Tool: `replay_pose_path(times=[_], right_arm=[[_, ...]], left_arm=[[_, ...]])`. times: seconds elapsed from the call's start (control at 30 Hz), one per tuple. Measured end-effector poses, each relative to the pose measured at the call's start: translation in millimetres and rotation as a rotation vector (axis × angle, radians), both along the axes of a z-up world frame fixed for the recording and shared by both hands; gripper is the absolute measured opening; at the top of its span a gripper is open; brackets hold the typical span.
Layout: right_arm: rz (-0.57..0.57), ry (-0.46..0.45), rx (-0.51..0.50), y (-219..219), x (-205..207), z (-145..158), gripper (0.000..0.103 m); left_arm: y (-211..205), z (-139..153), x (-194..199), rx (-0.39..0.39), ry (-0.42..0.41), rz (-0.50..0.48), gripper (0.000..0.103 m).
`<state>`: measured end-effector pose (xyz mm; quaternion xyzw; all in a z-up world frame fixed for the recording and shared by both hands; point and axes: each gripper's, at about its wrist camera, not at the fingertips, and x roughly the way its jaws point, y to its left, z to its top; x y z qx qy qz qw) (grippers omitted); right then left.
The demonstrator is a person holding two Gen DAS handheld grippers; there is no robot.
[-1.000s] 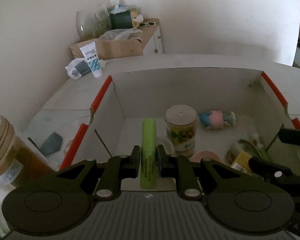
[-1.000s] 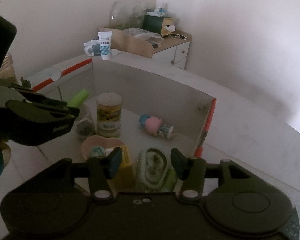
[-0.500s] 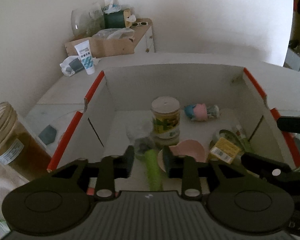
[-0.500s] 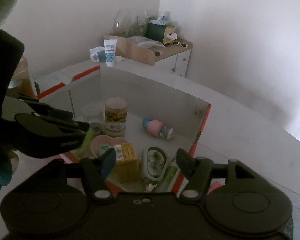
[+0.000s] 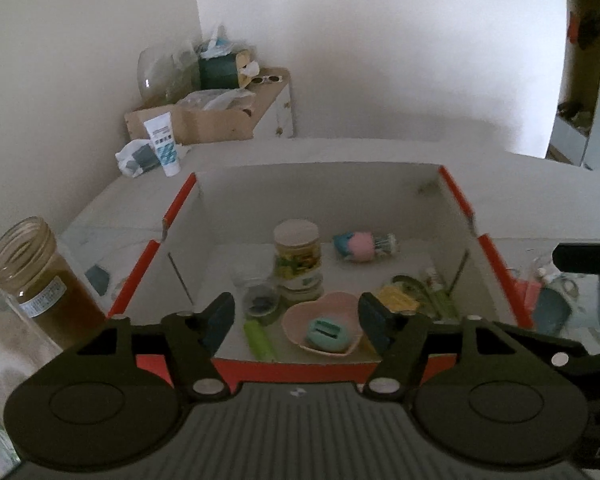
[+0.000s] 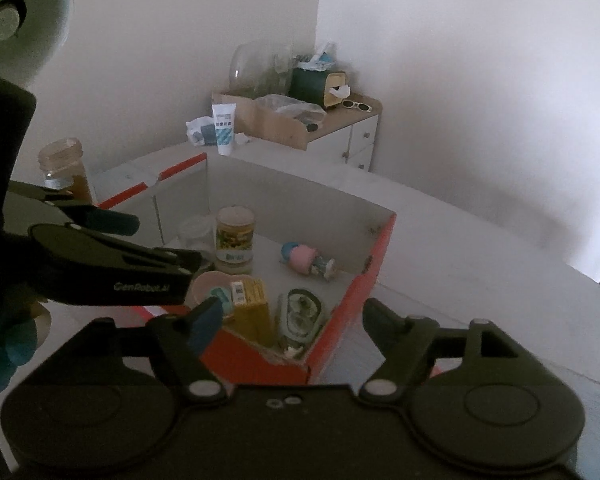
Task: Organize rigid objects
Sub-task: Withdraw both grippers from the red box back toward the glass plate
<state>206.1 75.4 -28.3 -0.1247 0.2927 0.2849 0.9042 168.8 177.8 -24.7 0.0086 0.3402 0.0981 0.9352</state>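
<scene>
An open white box with red edges [image 5: 460, 200] holds several items. A green tube [image 5: 260, 339] lies on its floor by the near wall, next to a pink heart-shaped dish [image 5: 320, 328] with a teal item in it. A lidded jar [image 5: 298, 258], a small clear jar [image 5: 260, 292] and a pink-and-blue toy [image 5: 362, 245] stand behind. My left gripper [image 5: 296, 316] is open and empty above the near wall. My right gripper [image 6: 290, 320] is open and empty over the box's near right corner [image 6: 340, 320]; a yellow packet [image 6: 252, 304] and an oval case [image 6: 300, 312] lie there.
A glass jar of brown contents [image 5: 40, 280] stands left of the box. A white tube [image 5: 164, 146] and a crumpled bag stand beyond it. A low cabinet [image 6: 340, 128] with a cardboard box, glass bowl and sunglasses is in the corner. Small items [image 5: 548, 304] lie right of the box.
My left gripper opened and let go of the green tube, which now lies in the box. Both grippers have pulled back and up from the box.
</scene>
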Motion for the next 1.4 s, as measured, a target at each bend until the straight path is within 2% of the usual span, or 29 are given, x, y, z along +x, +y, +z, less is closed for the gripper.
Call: replay_pose_path(times=[0.17, 0.4, 0.5, 0.67, 0.97, 1.17, 1.4], right_arm=[[-0.002, 0.029, 0.05, -23, -8, 6, 0.087], [-0.004, 0.045, 0.086, -59, -21, 16, 0.101], [-0.013, 0.036, 0.094, -79, -26, 20, 0.102], [-0.052, 0.034, 0.115, -121, -28, 23, 0.103], [-0.197, 0.059, 0.139, -196, -17, 10, 0.103], [-0.221, 0.083, 0.115, -221, -12, -10, 0.103], [-0.222, 0.094, 0.093, -236, -2, -18, 0.103]], left_arm=[[-18, 6, -12, -0.021, -0.01, -0.04, 0.07], [-43, 13, -25, -0.042, -0.024, -0.091, 0.076], [-50, 15, -28, -0.058, -0.039, -0.105, 0.082], [-67, 21, -35, -0.079, -0.085, -0.153, 0.084], [-108, 11, -33, -0.061, -0.099, -0.206, 0.084], [-143, -8, -25, -0.023, -0.08, -0.261, 0.084], [-178, -32, -11, 0.0, -0.061, -0.306, 0.084]])
